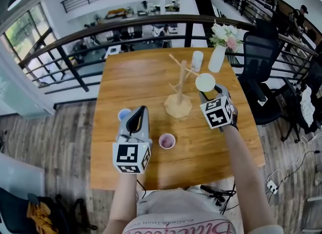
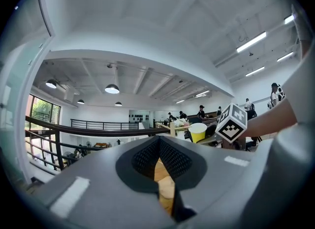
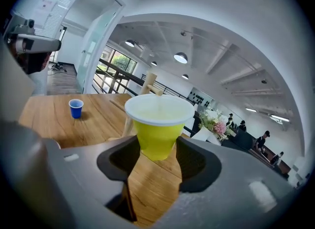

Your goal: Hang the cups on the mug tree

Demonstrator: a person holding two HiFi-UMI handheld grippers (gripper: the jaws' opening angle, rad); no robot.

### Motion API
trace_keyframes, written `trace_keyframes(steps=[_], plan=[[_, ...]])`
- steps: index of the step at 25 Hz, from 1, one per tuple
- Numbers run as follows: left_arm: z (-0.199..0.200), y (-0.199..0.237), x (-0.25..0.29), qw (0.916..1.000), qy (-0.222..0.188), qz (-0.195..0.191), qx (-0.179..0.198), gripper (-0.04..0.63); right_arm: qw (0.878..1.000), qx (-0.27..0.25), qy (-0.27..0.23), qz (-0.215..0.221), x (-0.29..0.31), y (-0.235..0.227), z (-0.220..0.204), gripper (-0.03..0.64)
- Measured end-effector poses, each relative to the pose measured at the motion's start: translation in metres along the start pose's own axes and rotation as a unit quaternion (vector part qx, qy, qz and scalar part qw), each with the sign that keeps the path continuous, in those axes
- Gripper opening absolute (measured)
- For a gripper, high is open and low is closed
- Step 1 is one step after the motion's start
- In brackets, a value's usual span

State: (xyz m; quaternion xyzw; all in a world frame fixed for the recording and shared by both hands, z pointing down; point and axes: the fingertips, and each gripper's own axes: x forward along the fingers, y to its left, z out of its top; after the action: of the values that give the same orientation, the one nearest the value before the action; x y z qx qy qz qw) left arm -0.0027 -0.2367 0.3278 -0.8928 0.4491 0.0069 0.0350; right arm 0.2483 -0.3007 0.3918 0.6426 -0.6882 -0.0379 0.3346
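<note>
Over the broad wooden worktop (image 1: 146, 77), near the branching wooden mug tree (image 1: 178, 107), the right gripper (image 3: 156, 149) is pinching the small yellow plastic cup (image 3: 157, 129) near its base; a peg could be knocking it loose. The left gripper (image 1: 138, 113) is hovering, jaws together, empty.

yellow cup (image 3: 157, 124) held upright — wooden mug tree (image 1: 178, 89) just beside

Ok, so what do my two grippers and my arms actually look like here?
Both the left gripper and right gripper are grey moulded shells with dark textured pads inside the jaws. Each carries a white cube printed with black square markers. The forearms are bare, without sleeves.
</note>
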Motion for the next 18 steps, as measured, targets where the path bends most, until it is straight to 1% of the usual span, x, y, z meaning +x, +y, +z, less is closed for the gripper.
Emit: trace_keyframes(steps=[7,11,18], plan=[[0.001,0.003,0.000,1.0000,-0.003,-0.005,-0.003,0.014,0.999,-0.045,-0.007,-0.020,-0.008,-0.006,0.016,0.230],[0.001,0.002,0.001,0.9999,-0.006,-0.009,-0.006,0.014,0.995,-0.088,-0.015,-0.038,-0.013,-0.010,0.027,0.232],[0.004,0.004,0.000,0.9999,-0.011,-0.008,-0.007,0.014,0.988,-0.144,-0.024,-0.047,-0.019,-0.009,0.044,0.233]])
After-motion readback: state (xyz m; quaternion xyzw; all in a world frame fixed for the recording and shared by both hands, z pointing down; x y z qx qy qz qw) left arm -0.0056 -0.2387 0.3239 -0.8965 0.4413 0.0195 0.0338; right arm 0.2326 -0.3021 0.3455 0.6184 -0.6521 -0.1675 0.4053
